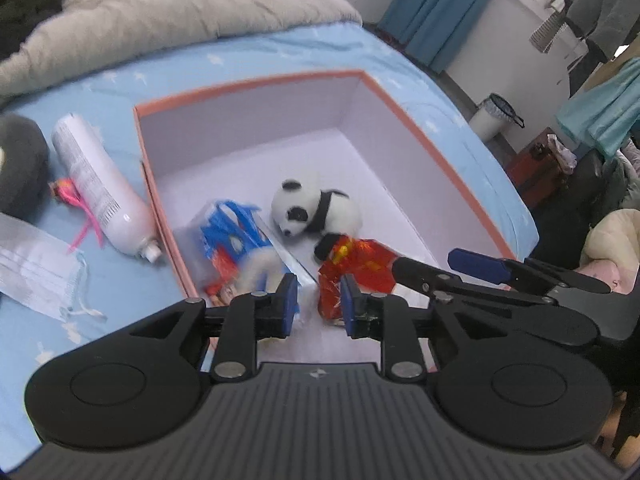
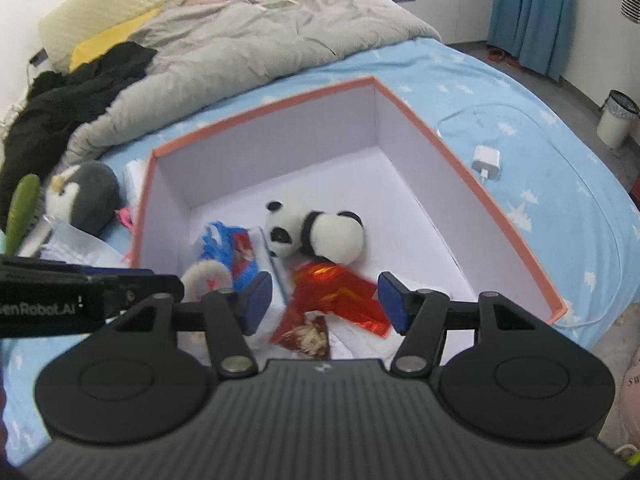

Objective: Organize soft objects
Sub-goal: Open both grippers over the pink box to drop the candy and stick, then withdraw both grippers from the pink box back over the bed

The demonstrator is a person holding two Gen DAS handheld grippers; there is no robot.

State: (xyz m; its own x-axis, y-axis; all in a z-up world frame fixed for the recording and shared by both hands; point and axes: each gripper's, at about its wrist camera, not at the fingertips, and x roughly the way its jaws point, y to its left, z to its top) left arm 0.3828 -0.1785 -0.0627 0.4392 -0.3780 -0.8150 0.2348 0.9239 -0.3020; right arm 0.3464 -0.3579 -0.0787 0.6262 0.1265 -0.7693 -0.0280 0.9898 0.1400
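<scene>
Bed with light-blue star-print sheet (image 2: 500,92); rumpled grey duvet (image 2: 260,44) beyond the jaws. Blue curtains (image 2: 532,12) far right, white bin (image 2: 616,120) on grey floor (image 2: 580,92). Even light.

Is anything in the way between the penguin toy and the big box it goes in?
The penguin lies on the bed outside the box's left wall. A white bottle and a pink string lie between them, and the wall must be cleared. The box top is open.
</scene>
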